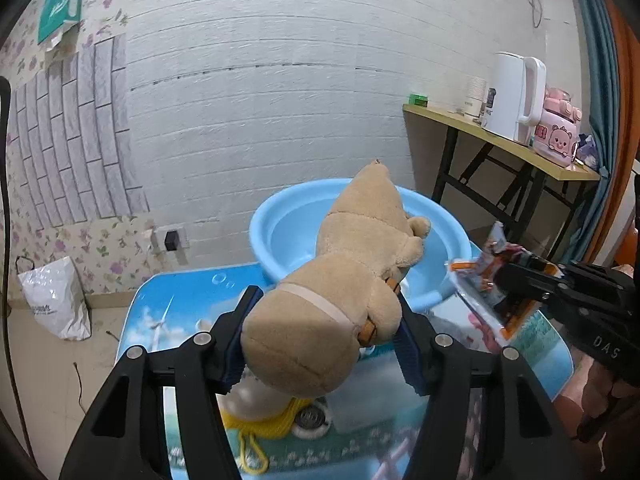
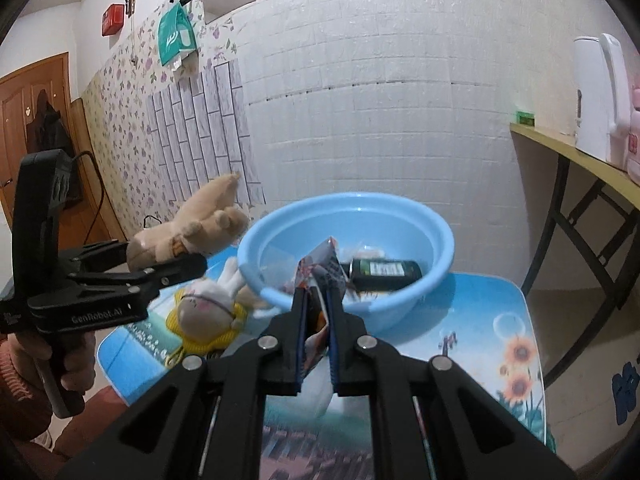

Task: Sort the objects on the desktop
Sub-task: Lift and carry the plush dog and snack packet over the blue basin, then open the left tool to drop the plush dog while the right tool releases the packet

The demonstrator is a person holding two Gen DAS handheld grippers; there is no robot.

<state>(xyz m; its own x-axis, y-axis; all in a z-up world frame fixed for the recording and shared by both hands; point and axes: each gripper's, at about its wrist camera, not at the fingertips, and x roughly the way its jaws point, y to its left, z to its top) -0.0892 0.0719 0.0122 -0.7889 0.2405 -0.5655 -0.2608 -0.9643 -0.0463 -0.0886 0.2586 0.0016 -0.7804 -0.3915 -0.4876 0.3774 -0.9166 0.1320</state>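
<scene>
Open basin (image 2: pixel 400 304) mouth, bottle (image 2: pixel 386 274) inside

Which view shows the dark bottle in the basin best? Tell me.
The right wrist view: the dark bottle lies in plain sight inside the blue basin. In the left wrist view the plush bear covers that part of the basin.

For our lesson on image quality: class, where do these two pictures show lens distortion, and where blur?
Left wrist view: fisheye bends the wall lines into curves, corners go dark; the tan plush bear is fairly sharp, the table mat beneath smeared. Right wrist view: same curved wall and dark corners; the snack packet in the right gripper is soft, the blue basin clearer.
</scene>
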